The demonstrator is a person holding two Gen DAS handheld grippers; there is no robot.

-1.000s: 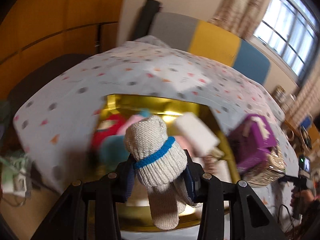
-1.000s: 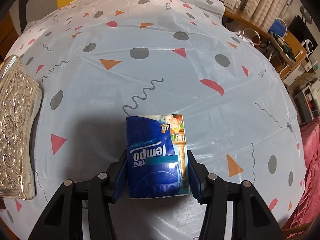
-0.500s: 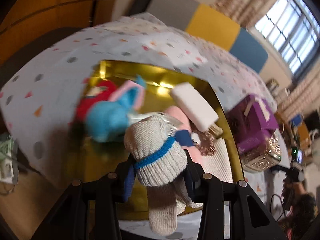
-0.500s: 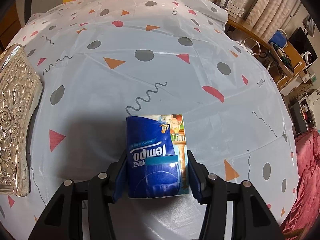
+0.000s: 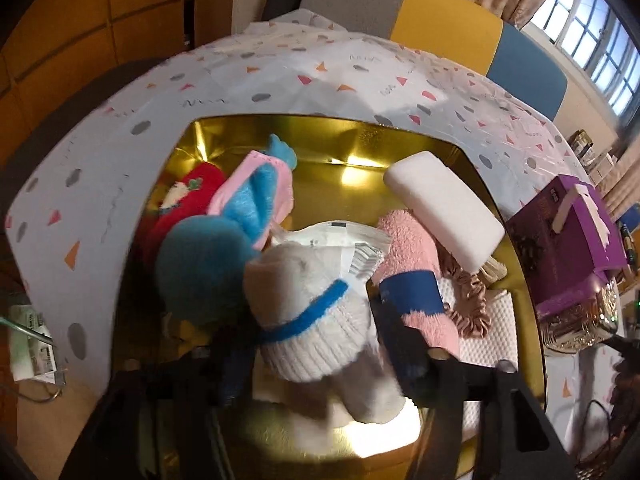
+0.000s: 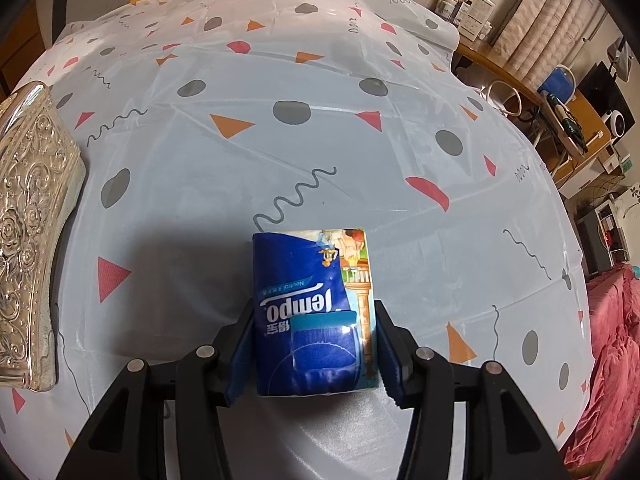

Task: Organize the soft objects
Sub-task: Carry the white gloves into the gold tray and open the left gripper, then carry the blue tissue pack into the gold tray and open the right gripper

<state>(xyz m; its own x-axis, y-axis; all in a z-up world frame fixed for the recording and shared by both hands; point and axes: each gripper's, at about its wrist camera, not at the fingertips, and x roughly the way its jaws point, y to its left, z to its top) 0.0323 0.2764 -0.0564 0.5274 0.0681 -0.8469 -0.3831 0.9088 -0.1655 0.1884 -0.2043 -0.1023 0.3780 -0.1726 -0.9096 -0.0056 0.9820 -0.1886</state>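
Low in the frame, the left gripper (image 5: 316, 344) has just been opening, its jaws apart around the knitted white glove (image 5: 320, 316) over the gold tray (image 5: 320, 136); the right gripper (image 6: 314, 344) clamps a Tempo tissue pack (image 6: 316, 308).

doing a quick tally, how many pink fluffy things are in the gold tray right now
2. A pink fleecy roll with a blue band lies right of centre, under the white sponge block. A pink-edged blue plush lies at the left. More may be buried underneath.
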